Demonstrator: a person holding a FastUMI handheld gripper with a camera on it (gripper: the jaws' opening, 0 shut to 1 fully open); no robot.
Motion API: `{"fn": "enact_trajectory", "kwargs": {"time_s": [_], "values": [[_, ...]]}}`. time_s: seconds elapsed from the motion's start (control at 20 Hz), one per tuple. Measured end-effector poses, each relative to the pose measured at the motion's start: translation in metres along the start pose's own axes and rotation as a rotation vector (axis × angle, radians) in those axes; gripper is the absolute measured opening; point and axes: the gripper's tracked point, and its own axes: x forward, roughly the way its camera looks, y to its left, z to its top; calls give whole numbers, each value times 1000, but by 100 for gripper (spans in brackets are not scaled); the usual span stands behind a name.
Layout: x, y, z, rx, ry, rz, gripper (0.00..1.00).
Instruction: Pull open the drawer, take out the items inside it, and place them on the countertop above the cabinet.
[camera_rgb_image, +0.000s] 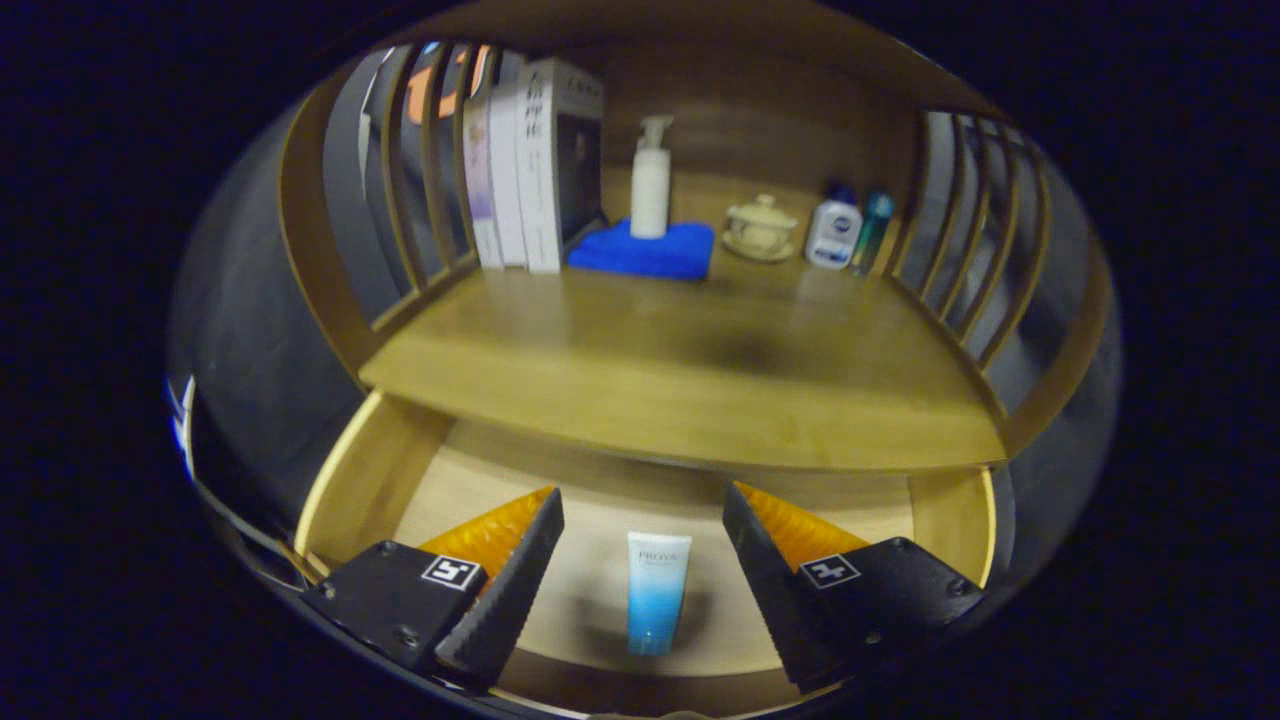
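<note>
The wooden drawer (360, 480) is pulled out below the countertop (690, 370). On its floor lies a white-to-blue tube (656, 592), cap end toward me. My gripper (643, 510) hovers above the drawer, open wide, and the tube shows in the gap between the two fingers, lower than them and untouched. Nothing is held between the fingers.
At the back of the countertop stand several books (530, 160), a white pump bottle (651, 180) on a folded blue cloth (645, 250), a lidded cup on a saucer (762, 228), and two small bottles (845, 230). Slatted wooden sides (960, 230) fence the countertop left and right.
</note>
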Motion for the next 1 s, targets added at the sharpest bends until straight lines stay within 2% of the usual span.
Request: {"fn": "enact_trajectory", "kwargs": {"time_s": [0.3, 0.4, 0.55, 0.85, 1.0], "values": [[25, 5, -48, 31, 251, 27, 100], [28, 4, -63, 65, 343, 11, 99], [27, 4, -69, 50, 413, -17, 95], [21, 1, -57, 51, 489, -46, 77], [21, -2, -59, 53, 491, -63, 56]]}}
